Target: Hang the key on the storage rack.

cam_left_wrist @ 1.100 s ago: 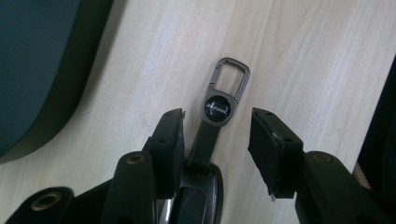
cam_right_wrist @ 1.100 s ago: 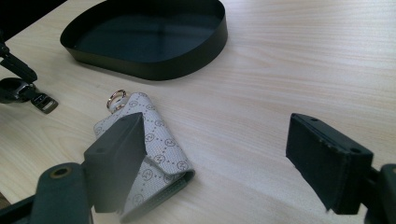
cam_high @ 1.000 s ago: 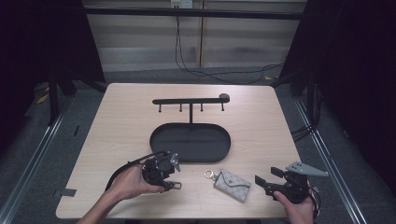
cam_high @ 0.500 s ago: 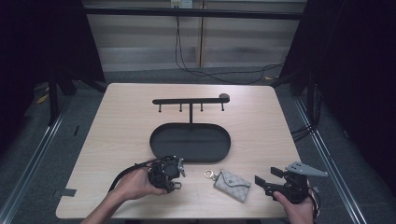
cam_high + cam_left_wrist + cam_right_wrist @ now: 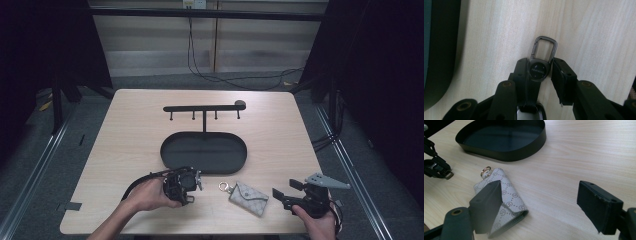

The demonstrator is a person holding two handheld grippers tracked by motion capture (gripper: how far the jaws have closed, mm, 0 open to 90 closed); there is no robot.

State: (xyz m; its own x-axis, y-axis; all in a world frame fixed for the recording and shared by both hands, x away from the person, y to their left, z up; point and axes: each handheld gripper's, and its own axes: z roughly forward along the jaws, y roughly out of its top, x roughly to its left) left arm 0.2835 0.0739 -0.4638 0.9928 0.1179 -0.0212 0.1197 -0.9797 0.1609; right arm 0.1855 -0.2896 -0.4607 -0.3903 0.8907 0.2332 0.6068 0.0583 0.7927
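Closing just now on the dark metal carabiner key fob [image 5: 539, 70], the left gripper [image 5: 540, 72] pinches only its round head; it could pivot or slip. The right gripper [image 5: 541, 205] hangs wide open and empty, the grey patterned fabric key pouch [image 5: 504, 195] at its ten o'clock.

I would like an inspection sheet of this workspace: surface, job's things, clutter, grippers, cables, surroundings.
Surface: light wooden table, bare around the things.
Job's things: dark key fob with a carabiner clip, lying on the table between the left gripper's fingers; patterned key pouch with a ring, lying in front of the oval black tray; black hook rack behind the tray.
Clutter: nothing seen.
Grippers: left gripper, jaws have just been closing, fingers now at the fob's sides; right gripper open, beside the pouch.
Cables: left gripper's cable loops on the table; others hang at the back wall.
Surroundings: dark floor, metal frame rails.
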